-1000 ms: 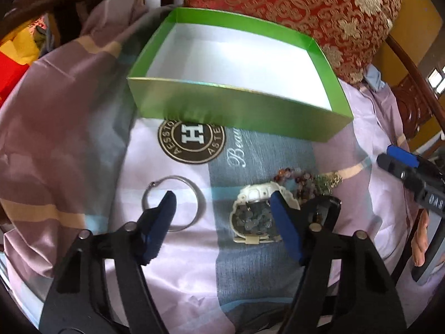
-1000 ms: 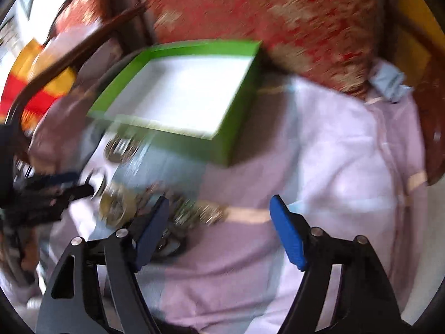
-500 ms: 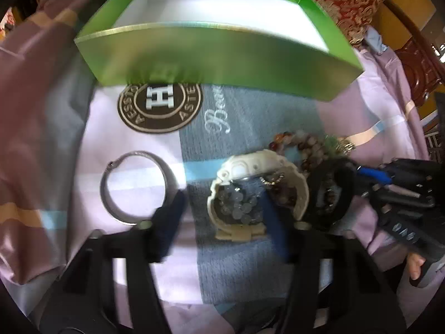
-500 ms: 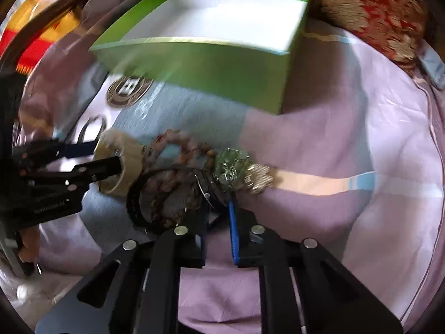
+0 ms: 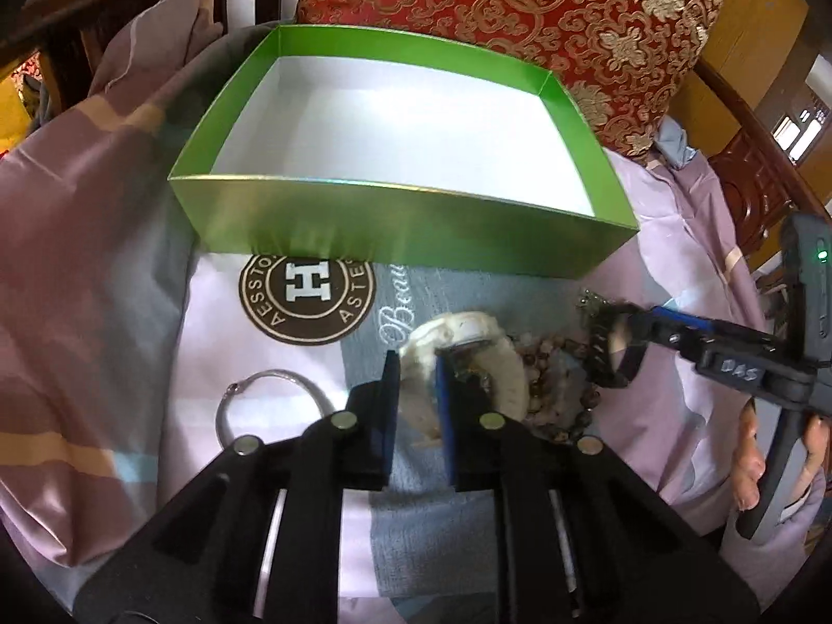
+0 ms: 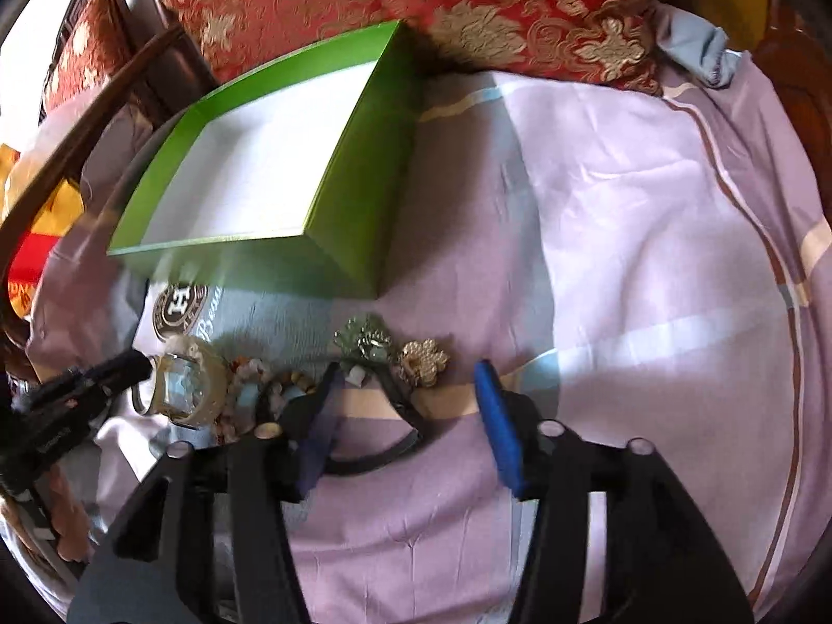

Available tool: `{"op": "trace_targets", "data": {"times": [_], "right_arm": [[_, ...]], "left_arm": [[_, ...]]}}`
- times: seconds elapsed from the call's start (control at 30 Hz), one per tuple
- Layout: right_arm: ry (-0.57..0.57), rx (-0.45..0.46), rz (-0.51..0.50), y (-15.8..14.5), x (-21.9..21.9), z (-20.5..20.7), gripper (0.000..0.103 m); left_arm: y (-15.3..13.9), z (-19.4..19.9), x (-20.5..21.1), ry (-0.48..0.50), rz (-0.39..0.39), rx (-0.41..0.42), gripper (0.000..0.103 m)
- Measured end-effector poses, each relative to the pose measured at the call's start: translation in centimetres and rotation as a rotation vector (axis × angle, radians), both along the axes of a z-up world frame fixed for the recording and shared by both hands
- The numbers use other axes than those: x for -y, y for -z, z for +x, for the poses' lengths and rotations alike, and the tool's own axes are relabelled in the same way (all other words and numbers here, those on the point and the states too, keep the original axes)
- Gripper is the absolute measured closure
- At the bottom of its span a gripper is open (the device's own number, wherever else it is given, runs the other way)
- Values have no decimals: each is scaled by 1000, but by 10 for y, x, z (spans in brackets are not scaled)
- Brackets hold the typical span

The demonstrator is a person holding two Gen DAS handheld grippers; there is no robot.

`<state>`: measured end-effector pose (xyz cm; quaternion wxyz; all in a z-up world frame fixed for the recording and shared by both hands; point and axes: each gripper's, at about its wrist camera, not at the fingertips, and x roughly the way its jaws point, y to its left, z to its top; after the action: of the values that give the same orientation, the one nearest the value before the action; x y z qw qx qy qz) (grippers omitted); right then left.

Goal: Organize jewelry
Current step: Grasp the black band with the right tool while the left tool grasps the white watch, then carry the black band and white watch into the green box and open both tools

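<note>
Two grippers at work over a lilac sheet point(image 5: 104, 270) strewn with jewelry.

From the left wrist: left gripper point(image 5: 416, 390) low in the centre, blue pads drawn narrow and clamped on the rim of a cream bangle point(image 5: 468, 333). Touching the bangle's right side, a bead bracelet point(image 5: 546, 364) of brown stones. Left of the gripper and apart from it, a silver hoop point(image 5: 224, 416) lying flat, partly hidden behind the black finger. Beyond, a printed round logo point(image 5: 307, 299) on the sheet, then a green box point(image 5: 405, 239), open on top, white inside, its front wall facing the camera. Behind the box, a red and gold cushion point(image 5: 520, 10). At the far right, right gripper point(image 5: 632, 325) reaching in sideways, a black bangle point(image 5: 606, 359) hanging about its tip, a hand point(image 5: 754, 457) wrapped round its handle. Spread of those jaws hard to judge from here.

From the right wrist: right gripper's jaws wide apart, gripping nothing between them; black bangle looped around the left finger only. Just past the fingertips, a green brooch point(image 6: 364, 340) and a gold flower brooch point(image 6: 424, 361) side by side on the sheet. Further left, beads, then the cream bangle pinched in the left gripper. Green box up and to the left, against the cushion.
</note>
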<state>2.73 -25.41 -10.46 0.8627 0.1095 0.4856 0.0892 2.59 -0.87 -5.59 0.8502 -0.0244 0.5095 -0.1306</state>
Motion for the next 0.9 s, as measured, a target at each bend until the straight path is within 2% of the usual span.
{"op": "trace_targets", "data": {"times": [0.03, 0.07, 0.1, 0.27, 0.37, 0.5, 0.53, 0.57, 0.6, 0.67, 0.9], "right_arm": [[0, 4, -6, -1, 0, 0, 49], [-1, 6, -15, -1, -2, 0, 49], [-2, 7, -40, -1, -4, 0, 49], [-60, 0, -167, 8, -25, -1, 50], [-89, 13, -218, 12, -36, 0, 57], [-105, 12, -238, 14, -39, -1, 66], [-107, 10, -244, 15, -39, -1, 71], [-108, 9, -249, 16, -40, 0, 74], [-107, 13, -262, 15, -41, -2, 77], [-108, 18, -273, 15, -42, -3, 85], [-128, 29, -271, 16, -47, -3, 88]], "left_arm": [[3, 1, 0, -3, 9, -6, 89], [5, 1, 0, -7, 20, -10, 84], [7, 2, -1, -10, 25, -16, 74], [18, 3, -2, -22, 70, -42, 58], [23, 3, 3, -15, 93, -46, 57], [26, 3, 8, -7, 109, -40, 57], [27, 4, 8, -6, 110, -41, 57], [28, 5, 9, -3, 111, -46, 63], [29, 6, 11, 0, 113, -53, 81], [32, 5, 13, 5, 140, -60, 92], [26, 4, 14, 2, 129, -40, 94]]}}
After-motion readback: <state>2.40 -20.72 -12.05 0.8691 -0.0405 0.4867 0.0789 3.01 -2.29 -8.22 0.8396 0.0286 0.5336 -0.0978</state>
